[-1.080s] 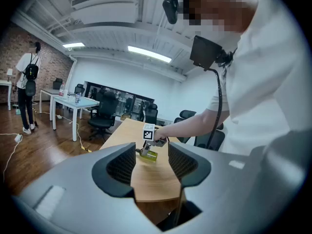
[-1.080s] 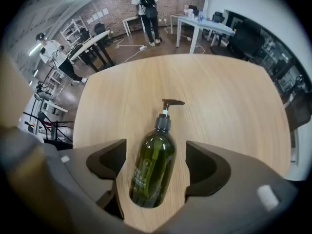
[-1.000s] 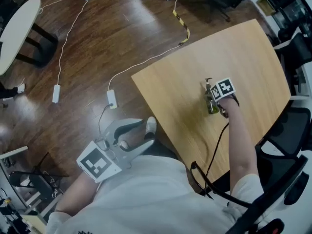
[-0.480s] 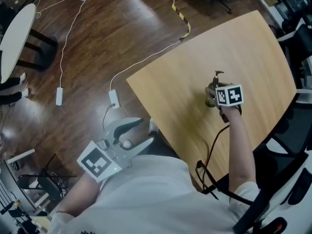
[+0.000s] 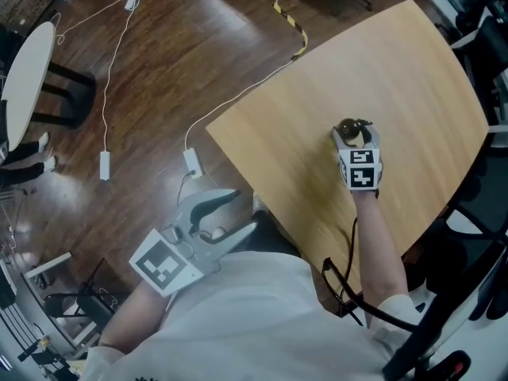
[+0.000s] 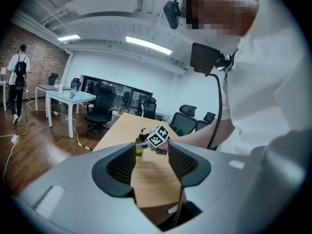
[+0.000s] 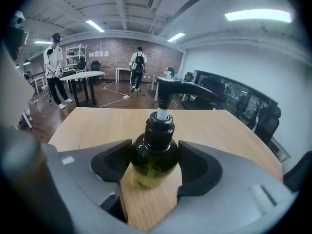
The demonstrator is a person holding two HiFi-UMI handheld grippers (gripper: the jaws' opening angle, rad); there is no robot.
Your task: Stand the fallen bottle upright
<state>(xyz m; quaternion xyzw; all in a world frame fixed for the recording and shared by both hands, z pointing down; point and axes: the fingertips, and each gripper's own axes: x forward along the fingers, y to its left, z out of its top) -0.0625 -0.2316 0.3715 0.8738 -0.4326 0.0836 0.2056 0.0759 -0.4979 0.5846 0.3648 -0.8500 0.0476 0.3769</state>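
A dark green pump bottle stands upright on the wooden table, its black pump head pointing right. My right gripper is shut on its body, one jaw pressing each side. From the head view the bottle is seen from the top, just beyond the right gripper near the table's middle. My left gripper hangs open and empty off the table's near-left edge. In the left gripper view the bottle shows far off between the open left gripper jaws.
The table is bare around the bottle. White cables and a power adapter lie on the dark wood floor to the left. Black office chairs crowd the table's right side. A white round table stands far left.
My right gripper has swung round with the bottle; the bottle went from lying tilted beside the marker cube to standing on end. The left gripper stayed put.
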